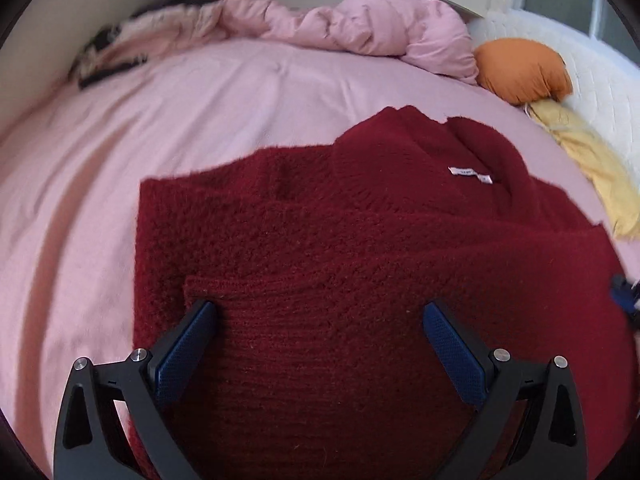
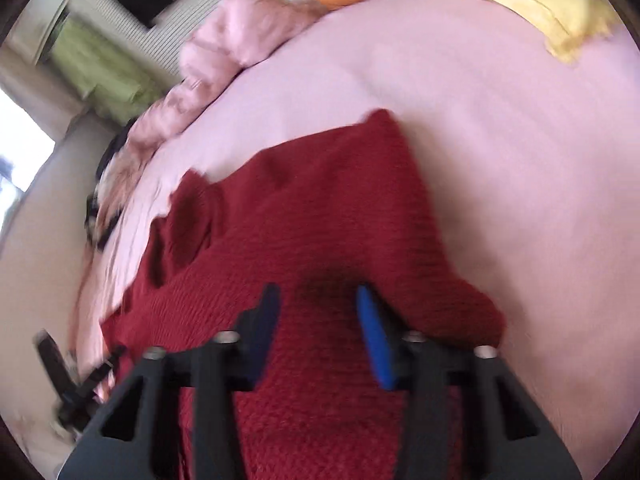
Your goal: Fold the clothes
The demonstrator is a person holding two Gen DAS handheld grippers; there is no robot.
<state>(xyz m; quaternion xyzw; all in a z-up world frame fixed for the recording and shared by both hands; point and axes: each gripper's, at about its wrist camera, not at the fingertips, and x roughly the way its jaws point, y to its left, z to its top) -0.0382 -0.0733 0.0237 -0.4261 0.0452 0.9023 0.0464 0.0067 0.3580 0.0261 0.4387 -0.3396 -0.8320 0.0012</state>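
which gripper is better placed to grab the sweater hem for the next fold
Left, probably. The left gripper is open and straddles the ribbed hem of the red sweater; the right gripper view is blurred.

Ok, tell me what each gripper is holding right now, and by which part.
Nothing is held. The left gripper is wide open over the red sweater, near a ribbed edge. The right gripper is also open, with sweater fabric visible between its fingers, not pinched.

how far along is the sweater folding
Done: the red sweater lies on the pink bedsheet with its sides apparently folded in, label showing at the collar. In hand: nothing; the left claw and right claw are open over it. Left: likely the final fold.
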